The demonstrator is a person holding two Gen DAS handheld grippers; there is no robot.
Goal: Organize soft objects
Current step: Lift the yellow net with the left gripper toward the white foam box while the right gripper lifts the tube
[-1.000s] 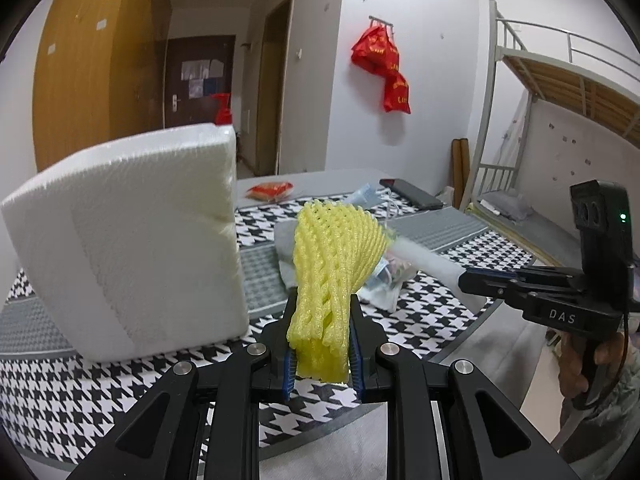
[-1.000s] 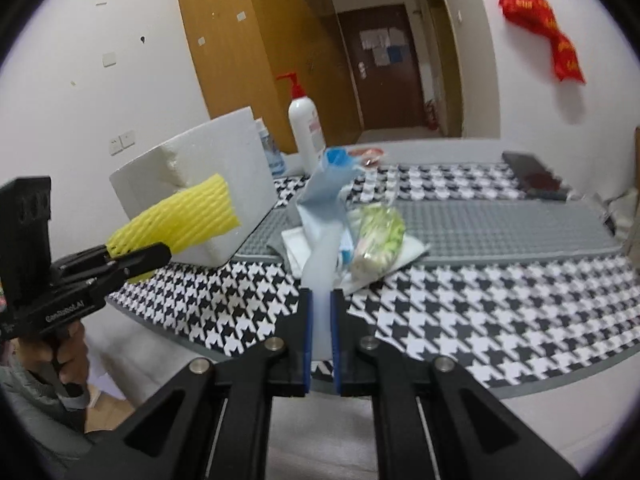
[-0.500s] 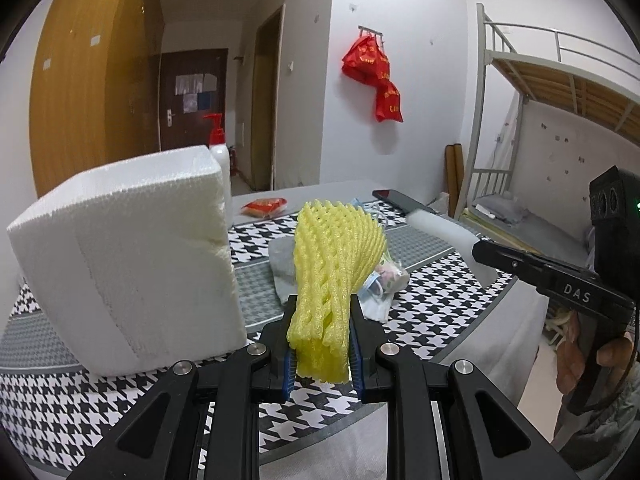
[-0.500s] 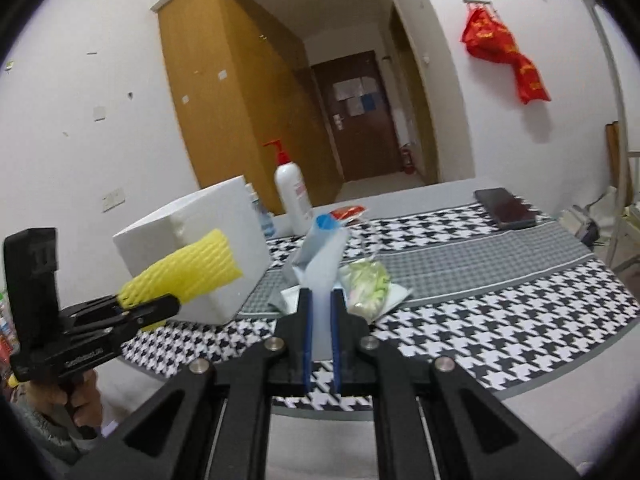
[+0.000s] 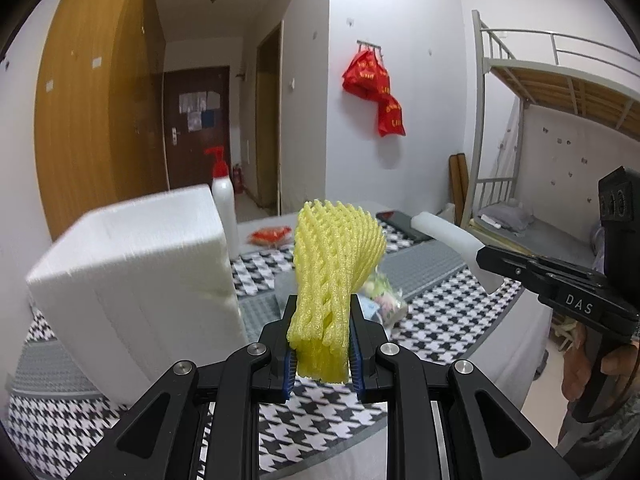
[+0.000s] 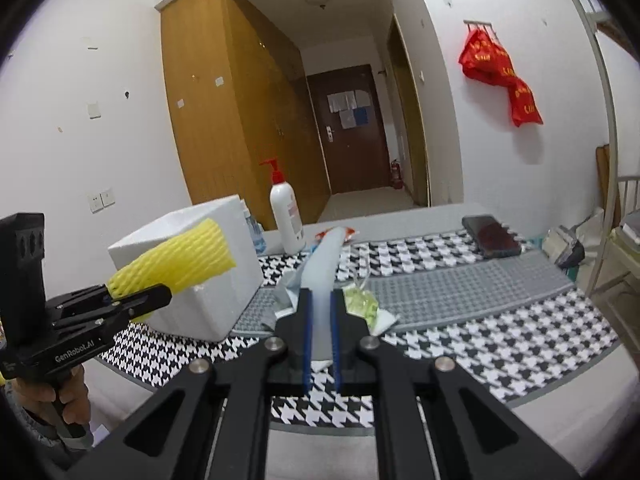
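- Over the last second I raised both grippers; the bench (image 6: 500, 280) dropped lower in both views.
- Left gripper (image 5: 320, 344): fingers pinched on the yellow foam net (image 5: 334, 264), held in the air beside the foam box (image 5: 132, 280).
- Right gripper (image 6: 320, 340): fingers closed on the white foam sheet (image 6: 326, 264), also lifted.
- Both pieces were off the pile (image 6: 362, 304), probably ready for placing.

left tool (image 5: 322, 344): black, blue pads, silver screws | right tool (image 6: 320, 334): black, "DAS" lettering

We see white plastered walls (image 6: 80, 80) | tall wooden wardrobe (image 6: 224, 120) | dark brown door (image 6: 352, 128) down the hallway | grey metal bunk bed (image 5: 552, 92) | red bags (image 5: 376, 88) hanging on hooks.
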